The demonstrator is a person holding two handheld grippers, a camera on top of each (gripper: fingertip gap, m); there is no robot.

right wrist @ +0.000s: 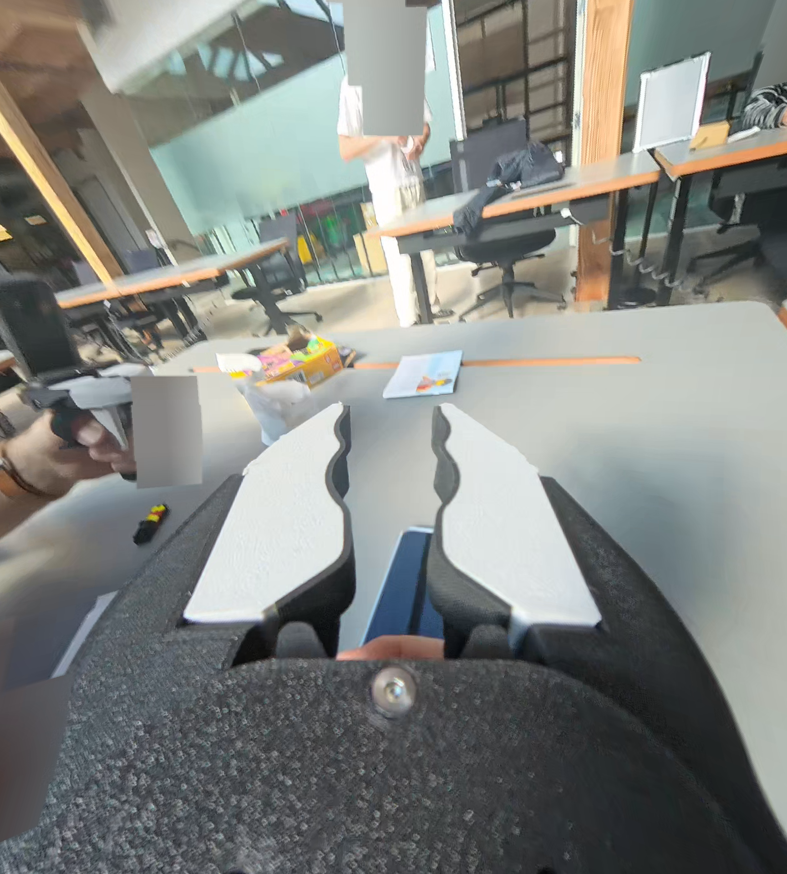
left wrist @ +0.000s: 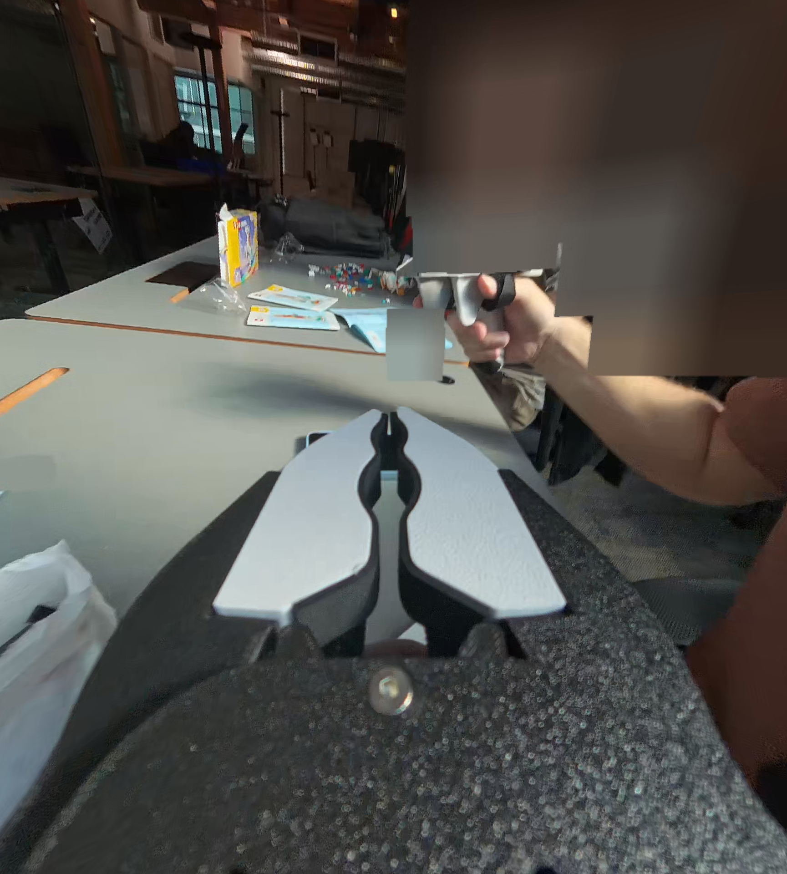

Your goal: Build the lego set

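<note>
— What shows in your left wrist view?

— My left claw (left wrist: 389,418) fills the lower middle of the frame, its white fingers (left wrist: 315,515) drawn together until the tips almost meet, with nothing between them. It hangs over the grey surface (left wrist: 145,425). A white plastic bag (left wrist: 18,629) sits at lower left. Far off in the upper middle, on another grey table, lie a heap of loose lego bricks (left wrist: 346,276), an upright lego box (left wrist: 237,246) and some instruction booklets (left wrist: 293,307). My other hand (left wrist: 500,321) grips a handle at right centre.

— And the right wrist view?

— My right claw (right wrist: 390,416) stands wide apart and empty at centre frame. Beneath it, low between the fingers, a dark phone (right wrist: 405,586) lies flat on the surface. A small black, yellow and red lego piece (right wrist: 150,522) rests at left centre. In the upper middle are a yellow lego box (right wrist: 301,364), a clear bag (right wrist: 273,406) and a booklet (right wrist: 424,376).
</note>
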